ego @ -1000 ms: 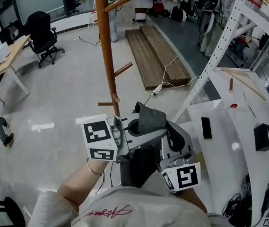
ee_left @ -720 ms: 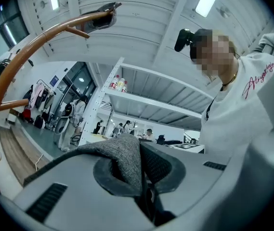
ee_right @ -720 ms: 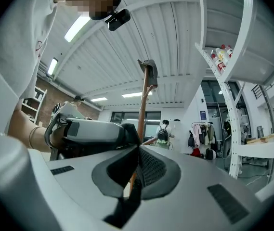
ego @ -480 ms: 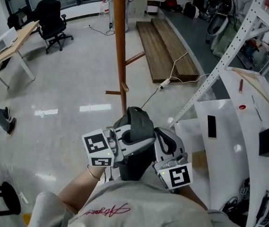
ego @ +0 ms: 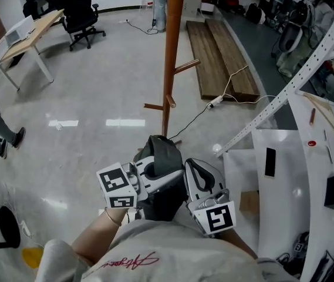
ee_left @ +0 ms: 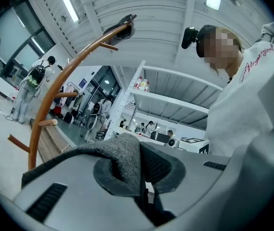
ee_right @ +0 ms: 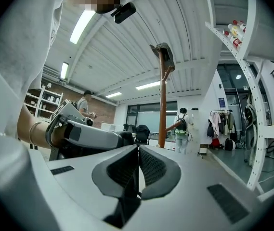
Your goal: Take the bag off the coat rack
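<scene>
Bag [ego: 165,151], grey fabric: clamped in left gripper [ee_left: 139,179], near coat rack [ego: 171,57] foot, off its pegs. Right gripper [ee_right: 137,172]: jaws together, empty. Shirt [ego: 155,248] red script: illegible.

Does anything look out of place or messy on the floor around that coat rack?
A power strip lies loose on the floor beside the wooden planks. Its cable trails toward the base of the coat rack, which looks like a trip hazard. The coat rack itself stands upright.

Straight ahead the coat rack [ego: 171,63], white table [ego: 284,204] close on the right, open floor [ego: 78,157] leftward.
</scene>
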Demonstrator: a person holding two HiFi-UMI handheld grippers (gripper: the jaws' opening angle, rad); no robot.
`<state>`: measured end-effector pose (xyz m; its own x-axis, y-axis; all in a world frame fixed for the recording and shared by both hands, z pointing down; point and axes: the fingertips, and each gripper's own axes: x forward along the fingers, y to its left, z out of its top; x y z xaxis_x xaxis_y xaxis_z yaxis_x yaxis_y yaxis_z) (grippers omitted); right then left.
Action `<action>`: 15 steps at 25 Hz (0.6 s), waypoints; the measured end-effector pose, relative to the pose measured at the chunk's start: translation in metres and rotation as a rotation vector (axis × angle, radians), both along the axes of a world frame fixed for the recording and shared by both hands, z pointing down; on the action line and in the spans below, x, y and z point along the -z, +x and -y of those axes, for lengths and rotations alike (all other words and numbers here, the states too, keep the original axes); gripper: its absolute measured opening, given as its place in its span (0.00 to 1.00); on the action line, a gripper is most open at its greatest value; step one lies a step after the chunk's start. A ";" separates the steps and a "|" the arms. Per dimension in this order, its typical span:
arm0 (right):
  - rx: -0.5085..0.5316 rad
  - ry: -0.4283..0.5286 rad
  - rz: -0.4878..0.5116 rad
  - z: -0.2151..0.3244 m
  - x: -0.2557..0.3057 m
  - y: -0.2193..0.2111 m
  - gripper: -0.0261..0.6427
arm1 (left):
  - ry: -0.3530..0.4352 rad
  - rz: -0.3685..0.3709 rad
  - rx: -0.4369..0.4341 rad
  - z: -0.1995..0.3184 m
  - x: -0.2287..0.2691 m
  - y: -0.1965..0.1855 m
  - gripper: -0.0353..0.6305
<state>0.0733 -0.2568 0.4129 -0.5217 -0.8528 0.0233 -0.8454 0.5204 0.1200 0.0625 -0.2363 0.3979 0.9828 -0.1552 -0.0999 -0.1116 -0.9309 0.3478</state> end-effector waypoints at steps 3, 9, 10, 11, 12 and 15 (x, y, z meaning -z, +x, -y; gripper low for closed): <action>0.033 0.014 0.005 0.003 0.004 -0.009 0.07 | -0.004 0.007 0.034 0.002 -0.002 -0.010 0.11; 0.081 0.026 -0.017 0.010 0.006 -0.028 0.07 | -0.007 0.007 0.099 0.010 0.001 -0.031 0.11; 0.088 0.032 -0.024 0.010 0.006 -0.032 0.07 | -0.007 0.007 0.106 0.011 0.002 -0.036 0.11; 0.094 0.034 -0.031 0.010 0.007 -0.035 0.07 | -0.007 0.007 0.113 0.011 0.003 -0.039 0.11; 0.098 0.030 -0.030 0.011 0.007 -0.038 0.07 | -0.007 0.006 0.118 0.012 0.004 -0.043 0.11; 0.104 0.001 0.024 0.012 0.011 -0.046 0.07 | -0.003 0.001 0.133 0.015 0.006 -0.051 0.11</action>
<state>0.0275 -0.2684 0.4022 -0.6077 -0.7942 0.0085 -0.7896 0.6052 0.1011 0.0112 -0.2513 0.3917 0.9538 -0.2840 -0.0982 -0.2340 -0.9070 0.3501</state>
